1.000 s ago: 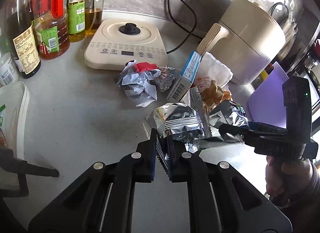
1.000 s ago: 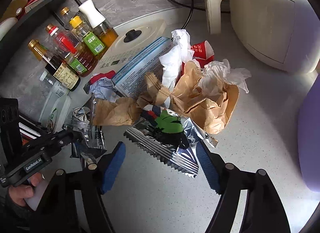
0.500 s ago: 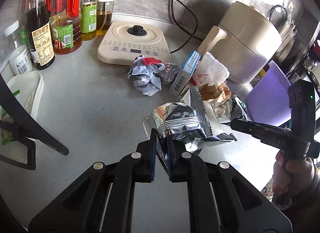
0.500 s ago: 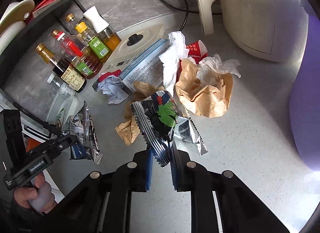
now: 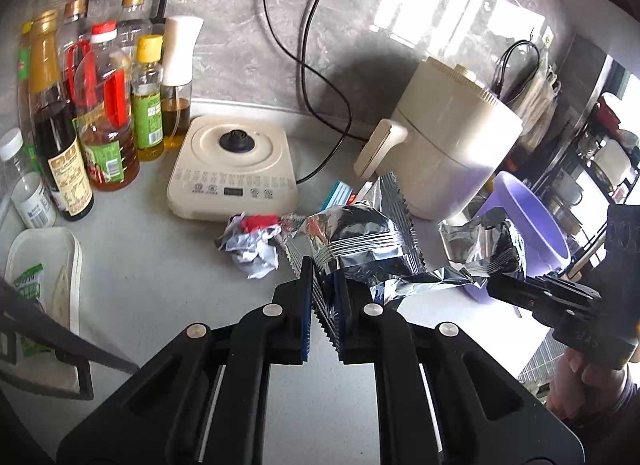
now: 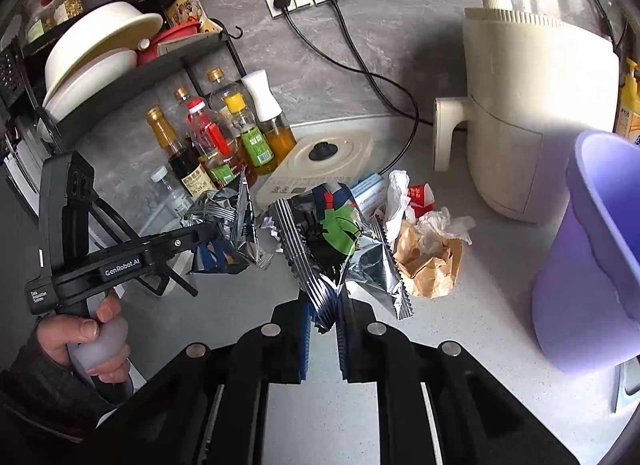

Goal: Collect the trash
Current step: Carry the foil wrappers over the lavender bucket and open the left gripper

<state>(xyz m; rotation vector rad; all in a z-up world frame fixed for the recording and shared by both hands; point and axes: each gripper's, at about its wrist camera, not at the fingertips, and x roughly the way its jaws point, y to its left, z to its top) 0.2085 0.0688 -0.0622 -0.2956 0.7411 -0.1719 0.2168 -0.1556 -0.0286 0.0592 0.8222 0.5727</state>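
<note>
Left gripper [image 5: 322,311] fingers are gripping a crinkled silver foil wrapper [image 5: 362,239]; right gripper [image 6: 322,319] fingers are gripping a green-printed foil packet [image 6: 334,239] above the grey tabletop [image 6: 460,329].

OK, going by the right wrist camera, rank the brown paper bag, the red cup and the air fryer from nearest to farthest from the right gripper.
1. Brown paper bag: crumpled on the counter, just right of and beyond the right gripper.
2. Red cup: behind the bag.
3. Air fryer: far right, by the wall.
</note>
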